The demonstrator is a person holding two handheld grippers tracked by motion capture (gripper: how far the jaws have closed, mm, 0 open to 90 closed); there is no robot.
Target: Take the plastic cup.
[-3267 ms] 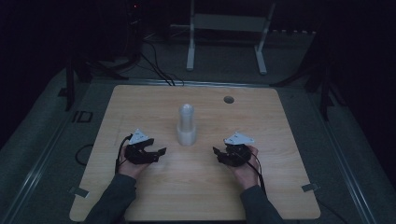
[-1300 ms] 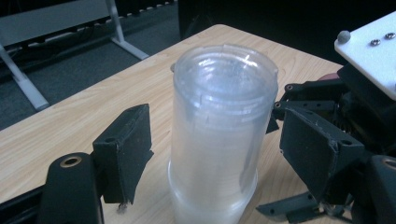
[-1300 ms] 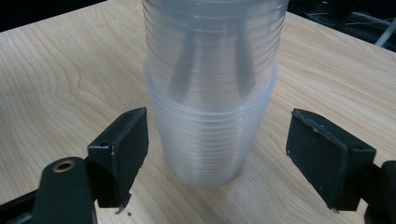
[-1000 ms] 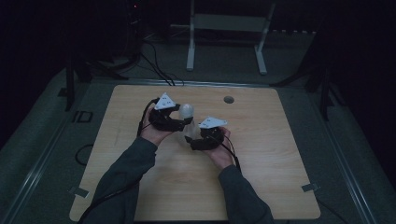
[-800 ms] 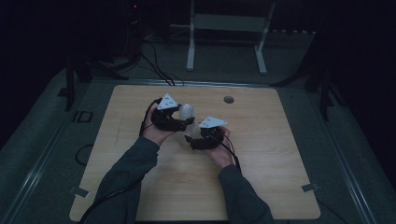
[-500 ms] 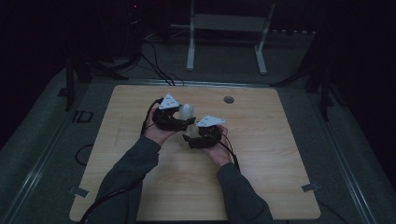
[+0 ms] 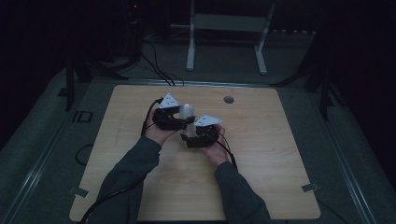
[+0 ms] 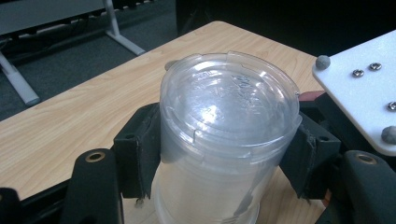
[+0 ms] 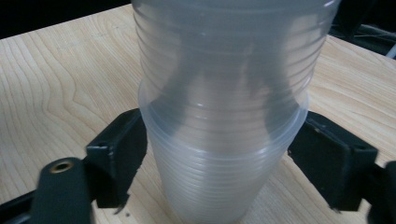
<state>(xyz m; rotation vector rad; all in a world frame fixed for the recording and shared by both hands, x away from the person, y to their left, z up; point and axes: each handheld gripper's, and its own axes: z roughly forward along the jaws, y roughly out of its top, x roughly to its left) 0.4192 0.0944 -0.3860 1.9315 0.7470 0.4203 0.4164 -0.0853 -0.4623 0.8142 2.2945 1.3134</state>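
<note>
- Dim room, wooden table (image 7: 140, 186); stack of clear cups (image 7: 187, 111) stood near its twelve-o'clock edge.
- Left gripper (image 8: 219, 158) had just been closing, jaws now pressing the top cup (image 8: 229, 107).
- Right gripper (image 9: 224, 163) clamped the stack's lower cups (image 9: 219, 154), likely readying separation.

place: dim lab or recording studio | cues: bare wooden worktop (image 7: 140, 186), white metal stand (image 7: 224, 28) at 12 o'clock, floor cables (image 7: 154, 60) at 11 o'clock
</note>
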